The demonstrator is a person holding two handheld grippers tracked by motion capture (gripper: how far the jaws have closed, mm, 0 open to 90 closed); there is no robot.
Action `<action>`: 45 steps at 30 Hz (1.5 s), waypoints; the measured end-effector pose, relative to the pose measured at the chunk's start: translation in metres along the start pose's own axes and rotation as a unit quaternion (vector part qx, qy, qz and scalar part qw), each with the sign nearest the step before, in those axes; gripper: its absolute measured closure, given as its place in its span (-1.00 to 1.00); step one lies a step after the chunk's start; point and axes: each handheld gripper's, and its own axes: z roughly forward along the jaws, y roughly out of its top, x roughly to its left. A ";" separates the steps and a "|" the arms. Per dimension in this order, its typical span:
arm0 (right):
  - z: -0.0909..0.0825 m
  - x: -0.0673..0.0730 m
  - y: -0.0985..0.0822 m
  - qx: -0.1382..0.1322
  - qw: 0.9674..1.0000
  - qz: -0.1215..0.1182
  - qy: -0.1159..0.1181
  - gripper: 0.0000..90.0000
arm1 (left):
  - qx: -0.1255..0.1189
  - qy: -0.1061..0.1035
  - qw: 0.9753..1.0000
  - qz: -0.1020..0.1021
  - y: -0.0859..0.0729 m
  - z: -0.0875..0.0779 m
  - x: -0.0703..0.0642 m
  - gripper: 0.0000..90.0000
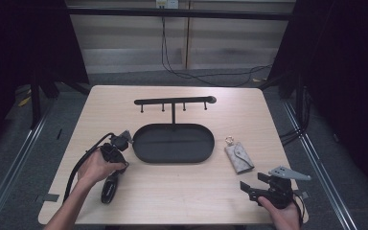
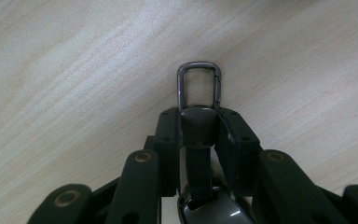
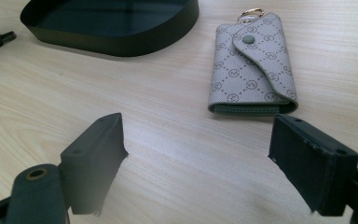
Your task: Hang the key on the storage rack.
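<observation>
The left gripper is clamped on a dark key fob at the table's eight o'clock; lift it straight, keeping its clasp free for the hook rack. The right gripper stands apart.

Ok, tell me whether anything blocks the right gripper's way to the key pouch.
Nothing visible does. The right gripper has open jaws facing the key pouch, with bare table between them. The black tray lies off to the side, apart from the pouch.
</observation>
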 end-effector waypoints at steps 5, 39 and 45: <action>0.001 0.000 0.000 0.002 1.000 0.002 0.001 -0.60 | -0.004 -0.005 1.000 0.003 0.000 -0.002 0.003 0.57; 0.003 -0.001 0.000 0.003 1.000 0.004 0.001 -0.61 | -0.062 -0.007 0.998 0.008 -0.013 -0.053 0.003 0.58; 0.003 0.000 0.000 0.003 1.000 0.004 0.000 -0.61 | -0.072 -0.015 0.997 0.005 -0.014 -0.065 0.005 0.57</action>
